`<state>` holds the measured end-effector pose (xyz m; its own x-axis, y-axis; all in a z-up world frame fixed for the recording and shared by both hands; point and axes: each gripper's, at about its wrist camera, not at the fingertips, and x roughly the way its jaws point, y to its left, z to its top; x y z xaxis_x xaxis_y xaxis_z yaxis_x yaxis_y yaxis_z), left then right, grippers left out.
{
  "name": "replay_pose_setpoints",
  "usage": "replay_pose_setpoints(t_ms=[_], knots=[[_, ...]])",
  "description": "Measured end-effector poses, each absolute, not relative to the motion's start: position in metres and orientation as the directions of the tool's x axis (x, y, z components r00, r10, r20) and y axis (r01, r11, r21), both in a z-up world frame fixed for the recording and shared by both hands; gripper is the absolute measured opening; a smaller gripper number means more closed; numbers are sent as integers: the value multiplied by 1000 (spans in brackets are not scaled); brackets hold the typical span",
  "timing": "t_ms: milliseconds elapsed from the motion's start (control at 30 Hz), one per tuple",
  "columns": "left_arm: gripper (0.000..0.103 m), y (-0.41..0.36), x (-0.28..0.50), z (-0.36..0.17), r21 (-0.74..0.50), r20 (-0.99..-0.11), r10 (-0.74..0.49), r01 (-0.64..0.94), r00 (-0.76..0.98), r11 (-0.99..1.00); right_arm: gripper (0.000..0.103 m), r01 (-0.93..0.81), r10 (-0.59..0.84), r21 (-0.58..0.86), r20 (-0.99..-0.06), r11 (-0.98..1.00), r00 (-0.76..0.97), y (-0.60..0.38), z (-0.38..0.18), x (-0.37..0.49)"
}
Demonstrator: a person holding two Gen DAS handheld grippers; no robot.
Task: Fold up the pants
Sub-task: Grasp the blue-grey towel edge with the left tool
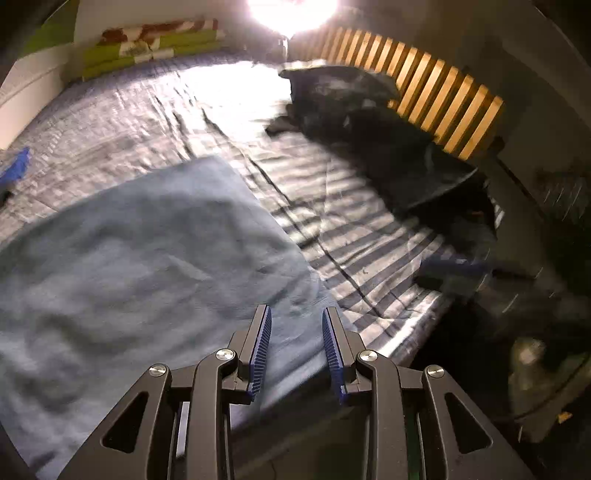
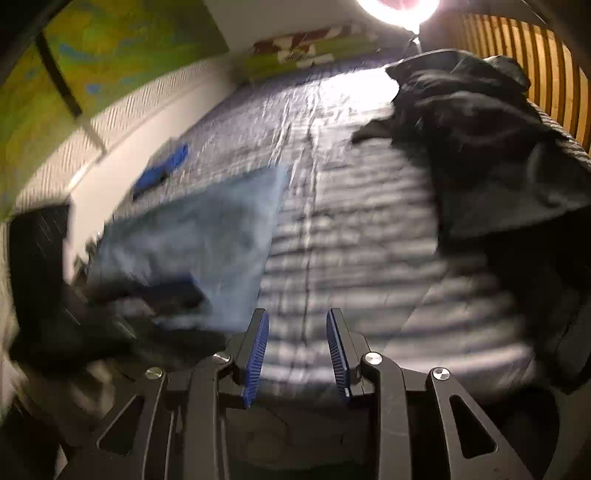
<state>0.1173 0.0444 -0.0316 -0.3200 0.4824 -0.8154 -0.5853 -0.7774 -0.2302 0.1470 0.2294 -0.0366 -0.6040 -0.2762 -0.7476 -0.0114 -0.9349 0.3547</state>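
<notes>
Light blue-grey pants (image 1: 147, 243) lie flat in a folded slab on the striped bed sheet (image 1: 354, 236). My left gripper (image 1: 296, 310) hangs open over their near right corner, with nothing pinched between the blue pads. In the right wrist view the pants (image 2: 207, 229) are left of centre, and my right gripper (image 2: 296, 313) stands open above bare striped sheet (image 2: 351, 240), off the cloth. The left gripper (image 2: 173, 291) appears there as a dark blur at the pants' near edge. A blurred shape with blue at the bed's right edge looks like the right gripper (image 1: 454, 269).
A heap of dark clothes (image 2: 480, 140) covers the right side of the bed, against a wooden slatted frame (image 1: 436, 85). A small blue item (image 2: 162, 170) lies near the left wall. A bright lamp (image 1: 291, 11) glares at the far end. Green patterned bedding (image 1: 155, 44) sits at the head.
</notes>
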Motion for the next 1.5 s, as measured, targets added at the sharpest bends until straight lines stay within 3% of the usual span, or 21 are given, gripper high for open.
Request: replay_pose_setpoints(t_ms=[133,233,333,533,700,867,1000,1067,1267,1400,1500], knots=[[31,63,125,-53,-155,-827,435,-599,-356,-786,29,29,-315,387,-703,-922,-637,246,-23,114],[31,48,122,-38,-256,-800,499,-562,-334,-787,30,111,-394,425,-665,-898,-635,240,-19,84],[31,25,131,-16,-270,-767,512,-530,-386,-804,30,188,-460,447,-641,-874,-615,217,-21,47],[33,2,129,-24,-258,-792,465,-474,-395,-842,29,238,-511,457,-694,-857,-507,173,-54,-26],[33,18,127,-36,-293,-790,480,-452,-381,-842,29,176,-406,367,-796,-913,-449,184,-79,-50],[34,54,138,-31,-218,-791,452,-500,-412,-838,30,138,-477,470,-750,-872,-458,236,-61,-22],[60,90,144,-39,-108,-828,379,-547,-412,-830,30,129,-487,482,-759,-866,-431,260,-58,11],[61,106,144,-47,-36,-851,311,-543,-423,-839,30,116,-499,502,-752,-857,-431,270,-58,21],[61,114,134,-62,5,-873,236,-492,-427,-871,31,104,-501,525,-709,-845,-497,297,-43,38],[38,109,130,-64,33,-871,204,-468,-446,-883,32,118,-489,509,-698,-852,-523,297,-36,32],[30,103,136,-58,-10,-872,238,-470,-428,-883,36,133,-550,558,-697,-819,-460,284,-44,6]])
